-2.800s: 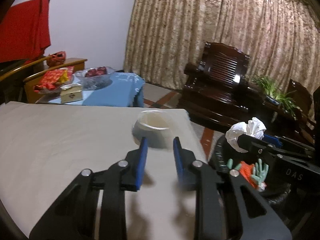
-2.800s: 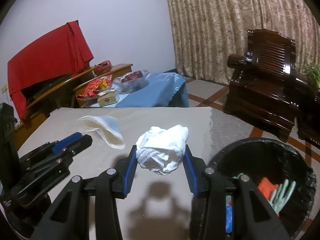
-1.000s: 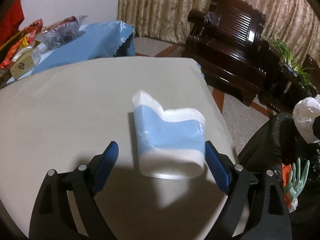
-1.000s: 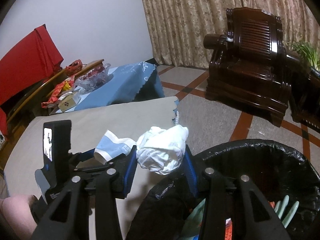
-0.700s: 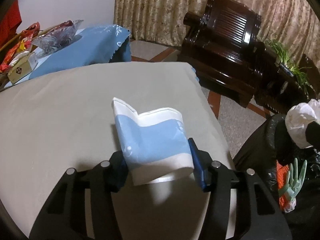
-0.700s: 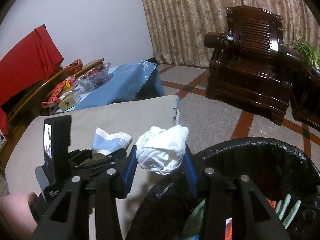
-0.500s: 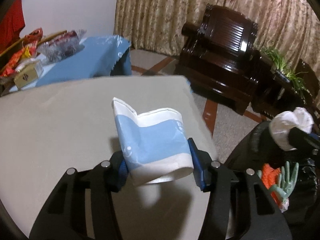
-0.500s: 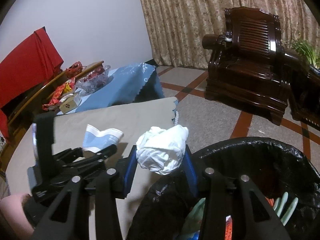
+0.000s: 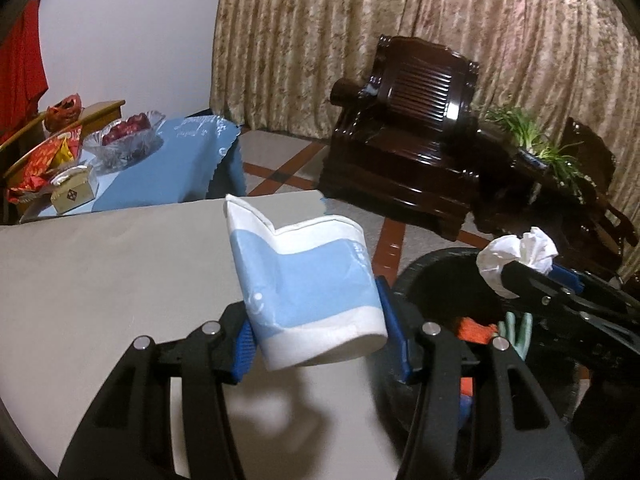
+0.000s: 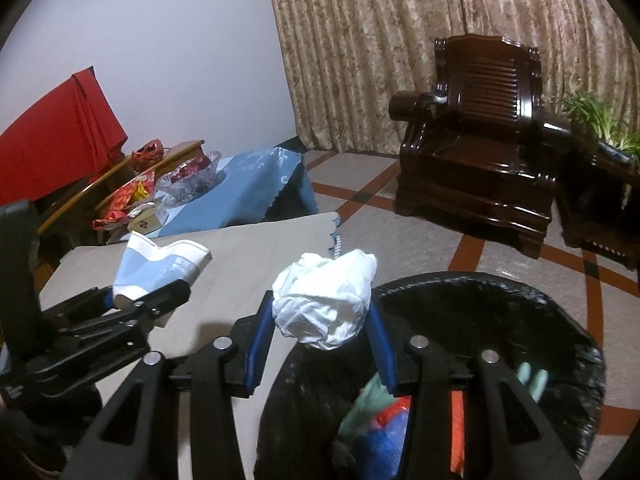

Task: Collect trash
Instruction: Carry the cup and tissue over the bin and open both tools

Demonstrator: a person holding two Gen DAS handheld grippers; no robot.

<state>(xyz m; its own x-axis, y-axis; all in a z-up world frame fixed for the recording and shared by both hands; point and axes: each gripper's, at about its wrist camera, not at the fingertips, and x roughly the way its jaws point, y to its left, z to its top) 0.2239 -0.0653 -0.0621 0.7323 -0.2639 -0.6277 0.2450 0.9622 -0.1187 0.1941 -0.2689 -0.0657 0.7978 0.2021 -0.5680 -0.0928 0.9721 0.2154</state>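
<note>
I hold a paper cup (image 9: 308, 280), smooth, blue and white, bent at the rim. My other gripper holds a white wad (image 10: 326, 300) that looks like soft, crinkled tissue paper. My gripper fingers (image 9: 394, 336) are matt black plastic with blue rubbery pads and small shiny metal pins. The table (image 9: 100, 264) has a flat, dull beige cloth cover. The bin bag (image 10: 520, 312) is thin black plastic, a bit shiny and wrinkled. The armchair (image 10: 480, 120) is dark wood, very glossy. The curtain (image 10: 400, 40) is thick patterned cloth.
</note>
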